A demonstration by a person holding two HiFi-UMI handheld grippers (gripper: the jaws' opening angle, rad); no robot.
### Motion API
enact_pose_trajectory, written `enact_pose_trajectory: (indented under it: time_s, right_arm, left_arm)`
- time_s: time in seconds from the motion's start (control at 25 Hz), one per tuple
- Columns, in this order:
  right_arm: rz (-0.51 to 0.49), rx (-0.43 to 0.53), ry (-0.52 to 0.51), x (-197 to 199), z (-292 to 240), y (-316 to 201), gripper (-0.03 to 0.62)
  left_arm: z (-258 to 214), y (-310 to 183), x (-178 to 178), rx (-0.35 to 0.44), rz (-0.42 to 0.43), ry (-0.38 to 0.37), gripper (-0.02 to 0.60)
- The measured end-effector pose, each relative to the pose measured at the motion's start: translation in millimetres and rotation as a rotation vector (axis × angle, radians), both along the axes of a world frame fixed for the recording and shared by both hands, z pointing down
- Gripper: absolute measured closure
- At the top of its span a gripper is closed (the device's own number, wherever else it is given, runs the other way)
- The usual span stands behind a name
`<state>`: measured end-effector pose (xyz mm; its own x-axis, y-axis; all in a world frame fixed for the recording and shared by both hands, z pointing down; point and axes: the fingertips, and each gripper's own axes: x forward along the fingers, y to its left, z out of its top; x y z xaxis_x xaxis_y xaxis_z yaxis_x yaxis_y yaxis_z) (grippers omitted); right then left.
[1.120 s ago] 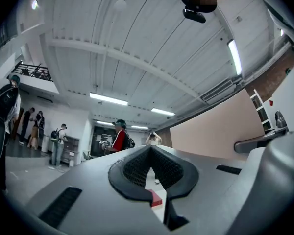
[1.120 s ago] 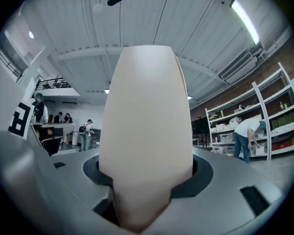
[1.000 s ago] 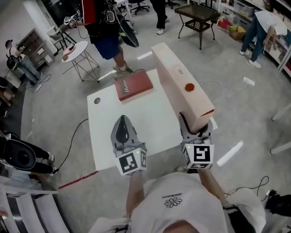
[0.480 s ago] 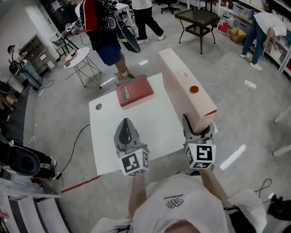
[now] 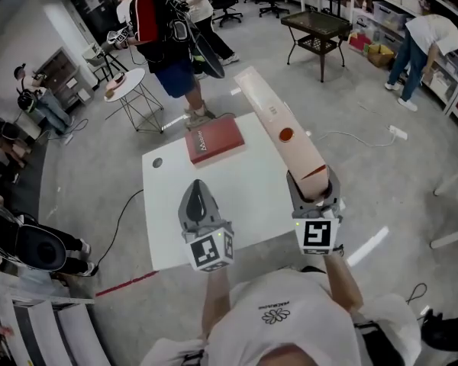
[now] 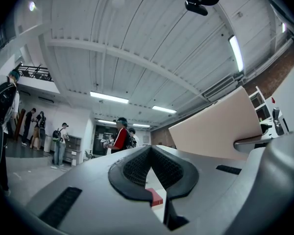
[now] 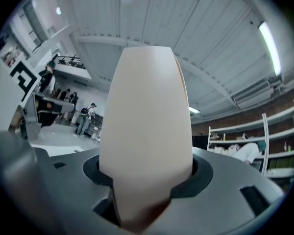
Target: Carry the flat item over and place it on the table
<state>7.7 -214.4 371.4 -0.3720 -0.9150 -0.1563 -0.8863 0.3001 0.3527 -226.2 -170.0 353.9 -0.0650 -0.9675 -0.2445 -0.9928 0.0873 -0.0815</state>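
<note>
A grey-floored workshop surrounds a white desk in the middle of the head view. Far left, toward 10 o'clock from the desk, stands a small round side table, with a person in a red and black top just beyond it. The left gripper hovers over the desk's near half, its fingers closed together with nothing between them. At the desk's 12 o'clock edge lies a red book. To its right is the flat box, long and pale pink with a round orange sticker. It is held in the air along the desk's right side, running from 5 o'clock up toward 11 o'clock. The right gripper has its near end, fingers clamped on either side of it. Toward 1 o'clock stands a dark low table, and at 2 o'clock another person bends at the shelves.
</note>
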Motion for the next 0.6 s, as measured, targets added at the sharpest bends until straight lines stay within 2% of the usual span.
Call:
enact_pose_trajectory:
  time_s: [0.12,0.36,0.6]
  right_arm:
    - [0.010,0.065,0.209,-7.4,-3.7,-1.2,0.310]
    - [0.028,0.197,0.529,-12.0,0.1,-2.7,0.310]
    - [0.056,0.376,0.905,-30.0,14.2,-11.9,0.310]
  left_arm:
    - [2.0,1.5,-4.3,-0.001,-0.016,0.000,0.566]
    - [3.4,7.7,-8.5,-0.011,-0.052,0.008,0.566]
    - [6.4,6.1,-24.3,-0.034,-0.093,-0.012,0.566]
